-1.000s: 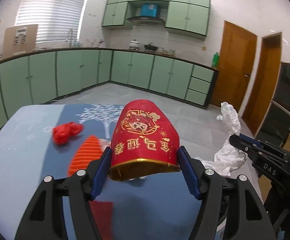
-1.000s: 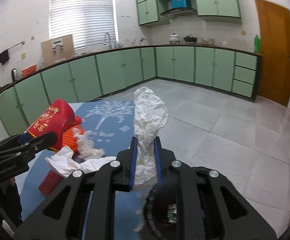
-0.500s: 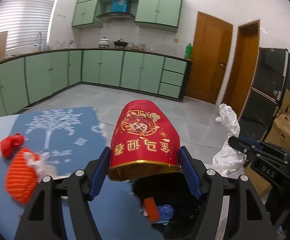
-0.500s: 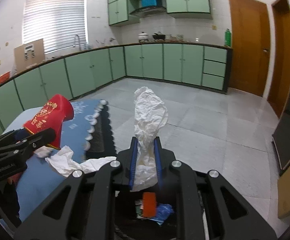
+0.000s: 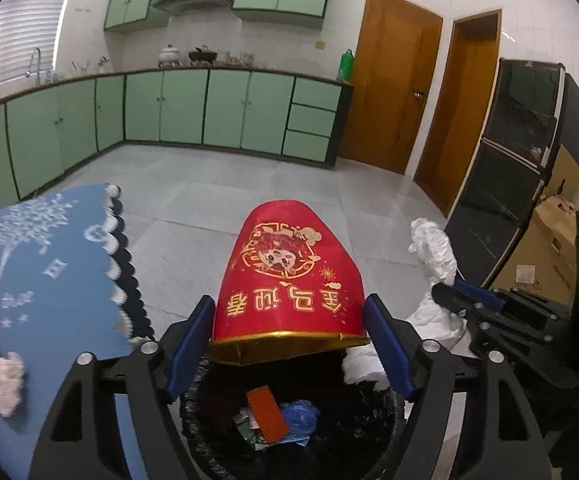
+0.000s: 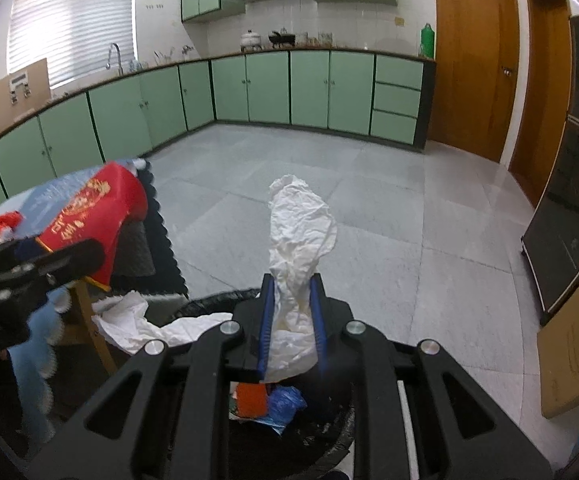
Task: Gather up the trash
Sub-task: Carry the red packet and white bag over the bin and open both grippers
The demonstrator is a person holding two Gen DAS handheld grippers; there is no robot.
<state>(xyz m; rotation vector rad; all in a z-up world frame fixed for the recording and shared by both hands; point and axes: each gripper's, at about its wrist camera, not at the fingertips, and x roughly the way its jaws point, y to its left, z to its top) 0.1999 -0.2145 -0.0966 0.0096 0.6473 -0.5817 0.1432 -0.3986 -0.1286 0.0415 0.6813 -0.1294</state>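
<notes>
Left gripper [image 5: 289, 344] jaws clamped on red gold-rimmed paper cup [image 5: 289, 276], above black-lined trash bin [image 5: 209, 432]. Right gripper [image 6: 291, 316] jaws clamped on crumpled white paper [image 6: 301, 232]. Only right view shows paper's tail [image 6: 137, 322] draping left toward blue tablecloth [image 6: 29, 364].

We are wearing matte black frames on our left gripper [image 5: 289, 344] and right gripper [image 6: 291, 316], blue pads [image 5: 188, 344] lining the fingers, silver screws [image 6: 230, 327] showing.

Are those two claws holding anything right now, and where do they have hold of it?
Left gripper clamps a red paper cup across its gold-rimmed mouth end. Right gripper pinches crumpled white paper near its lower middle.
</notes>
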